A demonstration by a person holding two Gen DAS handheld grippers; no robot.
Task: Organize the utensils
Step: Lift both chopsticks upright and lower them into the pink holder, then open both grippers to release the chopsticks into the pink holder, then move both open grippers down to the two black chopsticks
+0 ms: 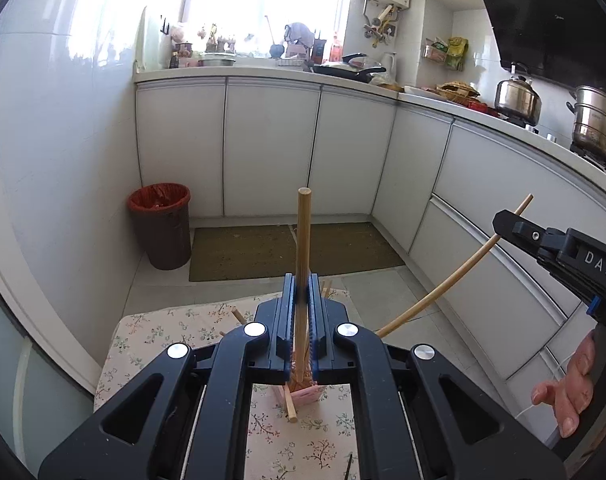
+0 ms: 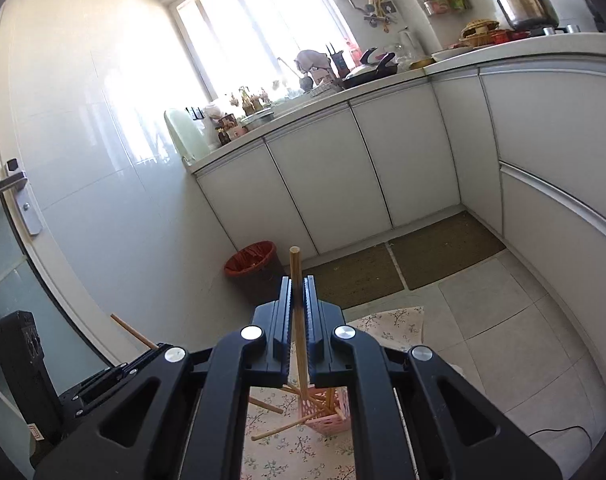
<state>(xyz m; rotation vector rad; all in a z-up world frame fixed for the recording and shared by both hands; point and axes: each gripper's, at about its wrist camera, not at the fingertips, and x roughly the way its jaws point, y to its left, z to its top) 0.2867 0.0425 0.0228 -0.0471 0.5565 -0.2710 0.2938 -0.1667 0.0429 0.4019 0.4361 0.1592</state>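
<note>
A: Two chopsticks are up in the air, one per hand-held gripper. The left hand-held gripper (image 1: 301,280) is clamped on a chopstick (image 1: 303,232) standing nearly upright above the pink basket (image 2: 327,416).

B: And the right?

A: The right hand-held gripper (image 2: 299,284) is clamped on another chopstick (image 2: 297,276), also above the basket.

B: The rest?

A: More chopsticks (image 2: 269,433) lean in the basket or lie just beside it on the floral-clothed bench (image 2: 287,452). A red-lined bin (image 1: 161,224) stands well beyond the basket.
</note>
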